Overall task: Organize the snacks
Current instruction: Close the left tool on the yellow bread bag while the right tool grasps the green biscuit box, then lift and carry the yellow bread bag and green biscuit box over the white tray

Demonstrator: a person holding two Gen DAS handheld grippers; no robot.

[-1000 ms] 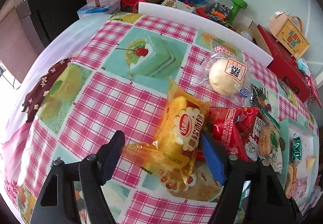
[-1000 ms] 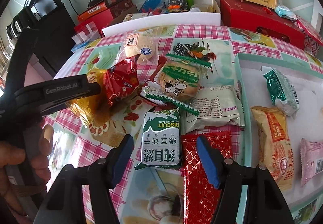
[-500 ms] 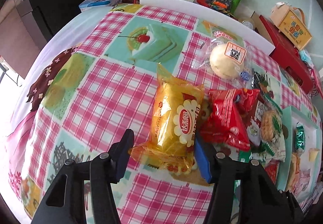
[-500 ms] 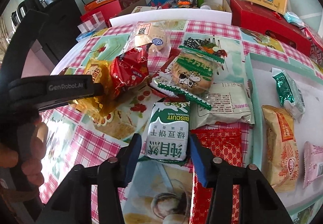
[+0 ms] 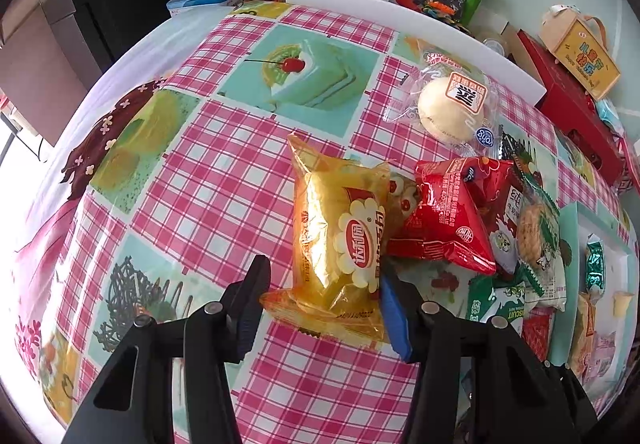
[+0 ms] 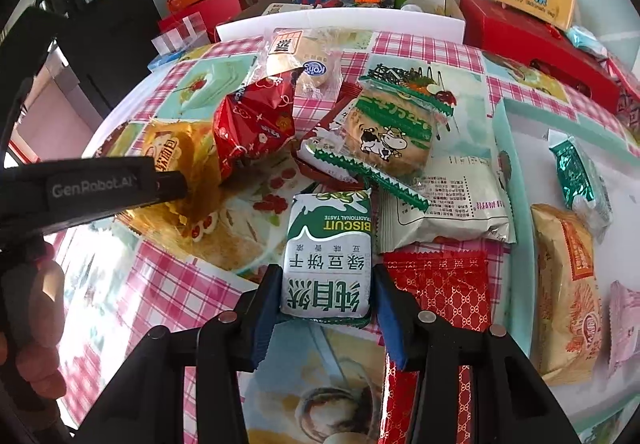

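Right fingers: the right gripper has narrowed from a wide spread a second ago; both pads now press the sides of the green biscuit pack, gripping its near end.
Left fingers: the left gripper has also drawn in; its jaws straddle the near end of the yellow cake pack, the blue pad at 3 o'clock touching the wrapper, the other pad just beside the crinkled seam. Whether it is clamped, I cannot tell.
Green biscuit pack: lies flat on the checked tablecloth, a red patterned packet touching it at 3 o'clock and a white packet at 1 o'clock.
Yellow cake pack: on the tablecloth, lengthwise toward 12 o'clock; a second ago it sat tilted toward 1 o'clock and farther up the left view.
Red pillow pack: touches the yellow pack at 3 o'clock.
Round bun in clear wrap: at 1 o'clock from the yellow pack, apart from it.
Tray: at 3 o'clock in the right view, holding a green foil packet and an orange packet.
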